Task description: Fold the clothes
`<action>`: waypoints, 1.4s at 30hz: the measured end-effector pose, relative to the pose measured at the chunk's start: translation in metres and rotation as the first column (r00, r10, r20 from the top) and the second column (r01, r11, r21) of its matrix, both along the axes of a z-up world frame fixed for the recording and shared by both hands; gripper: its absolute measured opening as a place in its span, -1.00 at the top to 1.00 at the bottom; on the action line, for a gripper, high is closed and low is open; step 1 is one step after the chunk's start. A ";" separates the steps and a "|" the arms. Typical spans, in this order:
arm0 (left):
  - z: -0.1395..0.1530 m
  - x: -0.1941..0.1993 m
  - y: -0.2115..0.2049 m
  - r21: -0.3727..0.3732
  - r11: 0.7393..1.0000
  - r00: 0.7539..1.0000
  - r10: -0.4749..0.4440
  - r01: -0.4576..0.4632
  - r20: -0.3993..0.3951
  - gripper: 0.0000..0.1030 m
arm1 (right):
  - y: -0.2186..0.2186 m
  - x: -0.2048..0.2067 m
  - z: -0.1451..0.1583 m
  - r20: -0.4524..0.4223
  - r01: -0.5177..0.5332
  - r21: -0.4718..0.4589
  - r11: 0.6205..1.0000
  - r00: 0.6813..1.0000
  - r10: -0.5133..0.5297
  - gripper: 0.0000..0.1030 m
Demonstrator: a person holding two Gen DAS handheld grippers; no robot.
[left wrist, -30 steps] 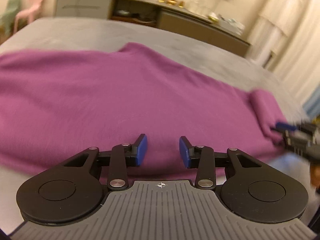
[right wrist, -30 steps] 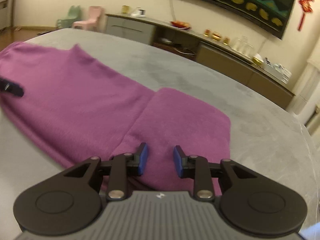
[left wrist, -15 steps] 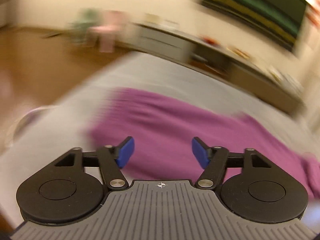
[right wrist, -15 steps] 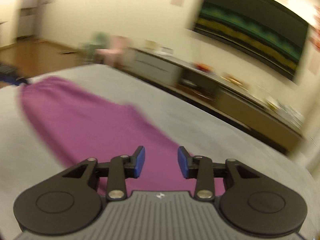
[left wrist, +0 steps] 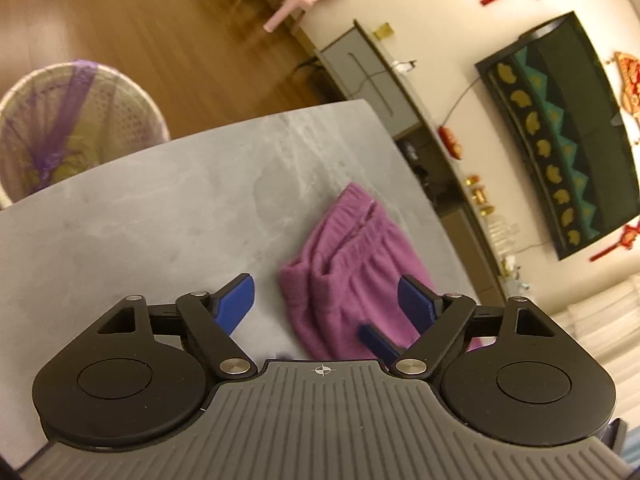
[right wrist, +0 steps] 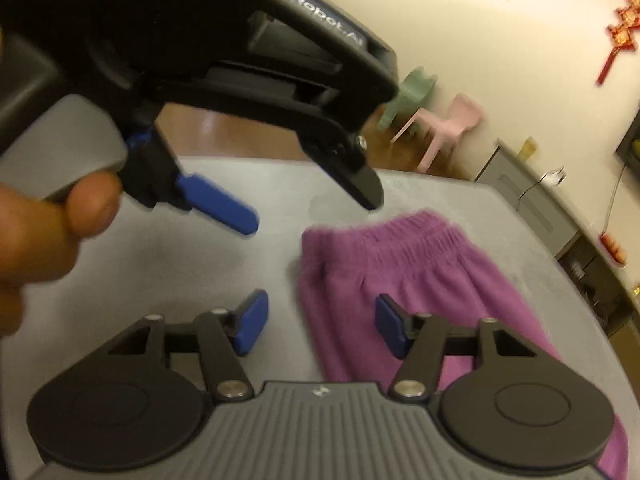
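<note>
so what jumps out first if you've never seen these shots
The purple garment lies on the grey table, its elastic waistband nearest both grippers. The left gripper looms large, upper left in the right wrist view. Both it and the right gripper have just been opening, nothing between their jaws.

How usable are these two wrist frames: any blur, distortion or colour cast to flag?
Left wrist view: mostly sharp; fisheye bends the grey table edge and the wall screen; warm yellowish light; purple trousers clear. Right wrist view: motion-smeared, the left gripper and the hand looming large and soft at top left, the trousers' waistband fuzzy.
</note>
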State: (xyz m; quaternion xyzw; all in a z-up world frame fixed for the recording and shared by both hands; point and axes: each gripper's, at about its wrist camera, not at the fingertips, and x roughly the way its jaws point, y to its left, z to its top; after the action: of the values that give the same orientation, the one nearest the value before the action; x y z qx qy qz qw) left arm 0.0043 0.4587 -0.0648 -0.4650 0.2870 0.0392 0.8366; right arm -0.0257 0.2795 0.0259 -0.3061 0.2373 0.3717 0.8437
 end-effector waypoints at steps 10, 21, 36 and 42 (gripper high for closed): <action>-0.008 0.046 -0.032 0.006 0.992 0.991 -0.129 0.128 0.024 -0.43 | -0.036 -0.008 0.035 0.026 0.022 0.119 0.993 0.999 -0.025 0.94; 0.002 0.059 -0.048 0.172 0.976 0.991 -0.122 0.130 -0.054 0.79 | -0.146 0.054 0.104 -0.306 0.263 0.297 0.918 0.937 -0.169 0.50; 0.039 0.040 -0.146 0.644 0.739 0.952 -0.302 0.196 0.057 0.79 | -0.135 0.165 0.022 -0.428 0.442 0.090 0.892 0.826 -0.366 0.81; 0.047 0.034 -0.214 0.825 0.531 0.910 -0.412 0.195 0.050 0.79 | -0.178 0.192 0.009 -0.569 0.538 0.306 0.786 0.765 -0.302 0.08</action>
State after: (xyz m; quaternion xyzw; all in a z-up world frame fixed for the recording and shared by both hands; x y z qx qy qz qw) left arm 0.0384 0.2448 -0.0183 0.0205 0.2119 -0.0387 0.9763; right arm 0.1661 0.1011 0.0347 0.0666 0.4142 0.2767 0.8646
